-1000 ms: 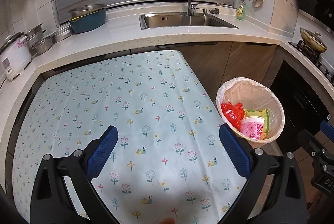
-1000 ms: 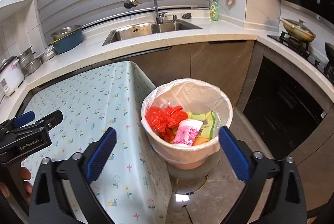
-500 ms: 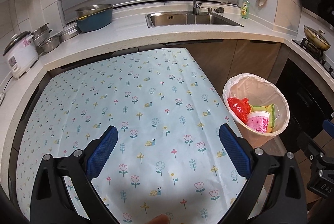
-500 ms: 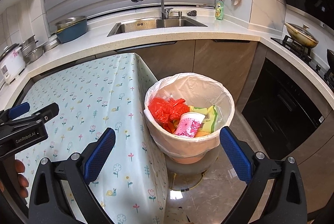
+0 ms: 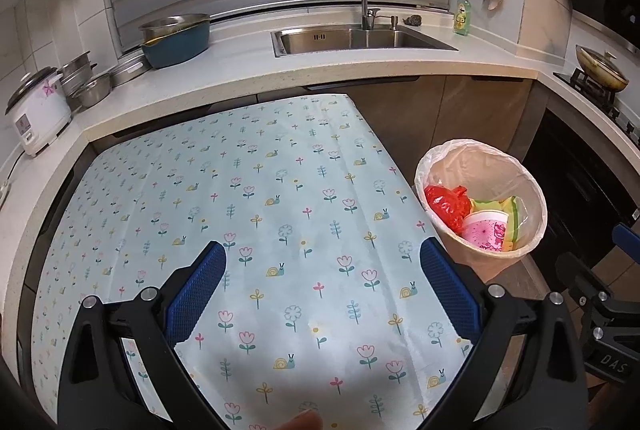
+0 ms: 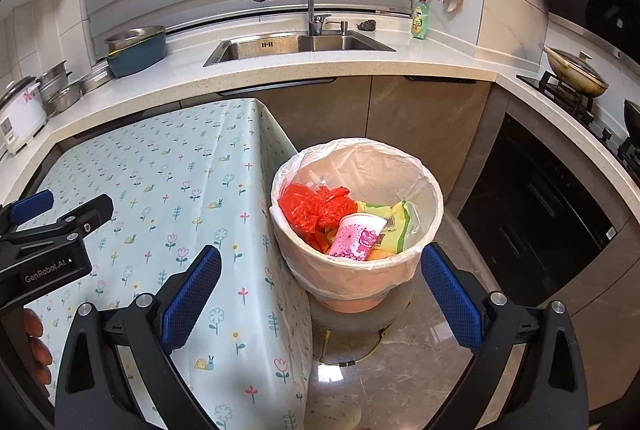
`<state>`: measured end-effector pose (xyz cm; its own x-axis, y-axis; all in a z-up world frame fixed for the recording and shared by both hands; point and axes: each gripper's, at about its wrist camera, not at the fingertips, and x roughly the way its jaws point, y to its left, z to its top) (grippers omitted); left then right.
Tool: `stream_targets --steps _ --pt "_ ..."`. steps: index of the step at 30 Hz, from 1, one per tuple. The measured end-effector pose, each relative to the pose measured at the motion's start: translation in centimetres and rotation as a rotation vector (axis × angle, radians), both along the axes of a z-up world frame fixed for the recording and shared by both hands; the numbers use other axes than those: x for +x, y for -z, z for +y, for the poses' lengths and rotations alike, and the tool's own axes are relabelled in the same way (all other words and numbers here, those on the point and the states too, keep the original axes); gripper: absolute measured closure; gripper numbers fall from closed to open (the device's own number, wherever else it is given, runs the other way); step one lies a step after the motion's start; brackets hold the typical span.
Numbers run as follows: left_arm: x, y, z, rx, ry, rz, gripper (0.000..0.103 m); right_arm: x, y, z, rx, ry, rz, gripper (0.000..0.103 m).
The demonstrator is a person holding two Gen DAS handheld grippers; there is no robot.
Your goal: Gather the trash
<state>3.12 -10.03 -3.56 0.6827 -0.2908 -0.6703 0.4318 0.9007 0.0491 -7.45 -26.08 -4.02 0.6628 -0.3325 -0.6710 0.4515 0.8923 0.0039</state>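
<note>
I held both tools above the scene with nothing in either. The left gripper (image 5: pixel 322 284) was spread wide, lower centre of its frame, over the tablecloth (image 5: pixel 256 197); the right gripper (image 6: pixel 320 290) was equally released, its fingers straddling the table's right edge and the trash bin (image 6: pixel 356 270).

The trash sat inside the bin — a red plastic bag (image 6: pixel 314 207) at left, a pink paper cup (image 6: pixel 356 236) at centre and a green wrapper (image 6: pixel 394 220) at right, all below the rim. I saw no loose item on the cloth, so I judged collection largely done.

Risks, as I judged them:
- The bin stood just beside the hanging cloth; a low sweep by the right tool could snag the liner (image 6: pixel 400 165) or tip the bin.
- The left tool occupied the left middle of the right view, so a crossing move could bring the two together.

Open room lay over the table — bounded at the far end by the counter (image 5: pixel 360 69), with the sink (image 5: pixel 360 39) behind it at upper centre.
</note>
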Motion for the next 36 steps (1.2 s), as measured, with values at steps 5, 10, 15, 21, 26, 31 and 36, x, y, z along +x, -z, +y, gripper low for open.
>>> stream_targets --steps 5,10,15,21,26,31,36 --pt "-0.3 -0.1 -0.4 0.005 0.0 -0.005 0.01 -0.1 0.1 -0.2 -0.002 -0.001 -0.001 0.007" --pt "-0.3 0.0 -0.5 -0.001 -0.009 0.004 0.01 -0.1 0.1 -0.5 0.001 0.003 -0.002 0.007" --pt "-0.4 0.1 -0.5 -0.005 -0.02 0.011 0.01 -0.2 0.2 -0.7 0.0 0.004 -0.005 0.007" --pt "-0.7 -0.1 -0.7 -0.005 -0.019 -0.001 0.01 -0.2 0.3 -0.6 -0.007 -0.001 -0.004 0.007" --pt "-1.3 -0.4 -0.8 -0.017 -0.002 -0.017 0.01 -0.2 0.5 -0.6 -0.01 -0.003 -0.001 0.007" --pt "-1.4 -0.2 -1.0 -0.012 -0.012 -0.005 0.01 -0.3 0.6 -0.6 -0.012 -0.004 -0.001 0.007" --pt "-1.6 -0.2 -1.1 0.002 -0.017 -0.008 0.01 -0.3 0.7 -0.7 -0.011 -0.003 -0.003 0.007"
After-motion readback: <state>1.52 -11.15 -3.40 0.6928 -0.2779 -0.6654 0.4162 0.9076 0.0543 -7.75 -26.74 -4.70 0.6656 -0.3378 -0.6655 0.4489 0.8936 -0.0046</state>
